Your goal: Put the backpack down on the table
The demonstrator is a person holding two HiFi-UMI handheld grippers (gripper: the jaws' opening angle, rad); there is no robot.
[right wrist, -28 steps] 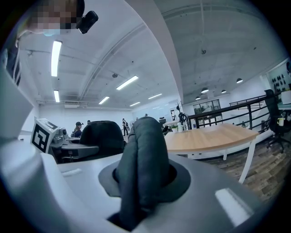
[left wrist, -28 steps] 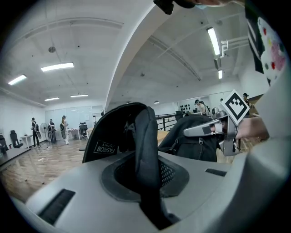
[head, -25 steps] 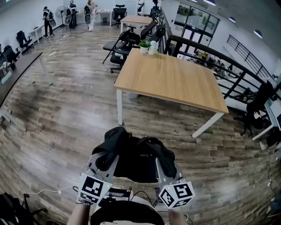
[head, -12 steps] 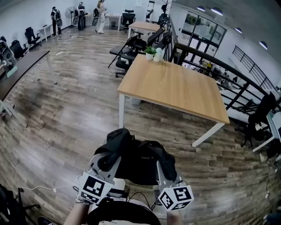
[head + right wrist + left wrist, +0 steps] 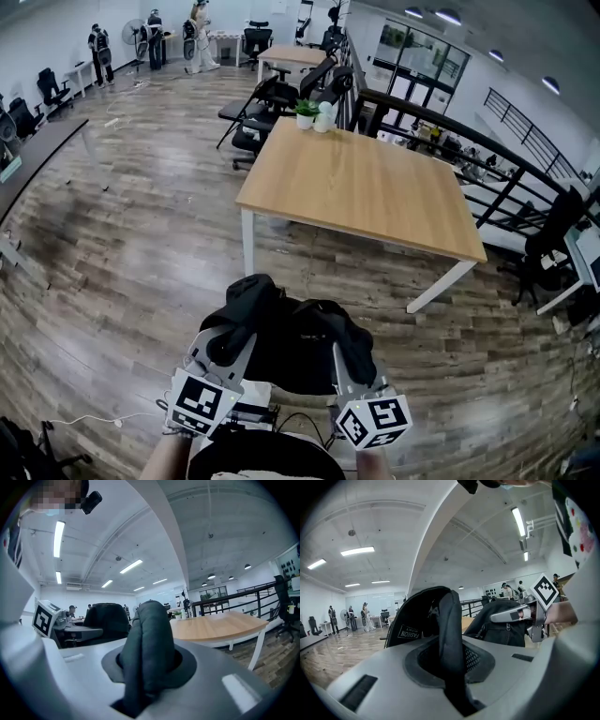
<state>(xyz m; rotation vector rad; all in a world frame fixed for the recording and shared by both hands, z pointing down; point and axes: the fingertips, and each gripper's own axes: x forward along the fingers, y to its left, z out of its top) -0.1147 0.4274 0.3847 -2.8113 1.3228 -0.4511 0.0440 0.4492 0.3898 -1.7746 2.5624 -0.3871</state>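
A wide wood-plank floor (image 5: 141, 234) fills the room, and on it stands a large square table (image 5: 375, 187) with a pale wooden top and white legs. Short of the table's near corner, apart from it and held up over the floor just in front of the person, hangs the black backpack (image 5: 291, 337). It is slung between the two grippers. The left gripper (image 5: 228, 345) reaches into the bag's left shoulder and the right gripper (image 5: 349, 364) into its right, their marker cubes nearest the person. In the left gripper view the grey fingers (image 5: 393, 677) stand narrow and are clamped on a black strap (image 5: 452, 639), which rises upright from the gap between them; the bag's body, with a small label patch (image 5: 408, 632), bulges just beyond the tips. In the right gripper view the fingers (image 5: 211, 677) likewise pinch a thick folded strap (image 5: 147, 644), which stands up out of the gap, with the tabletop beyond it to the right. At the table's far corner stand a small potted plant (image 5: 306, 106) and a white pot (image 5: 324, 111), touching or nearly so.
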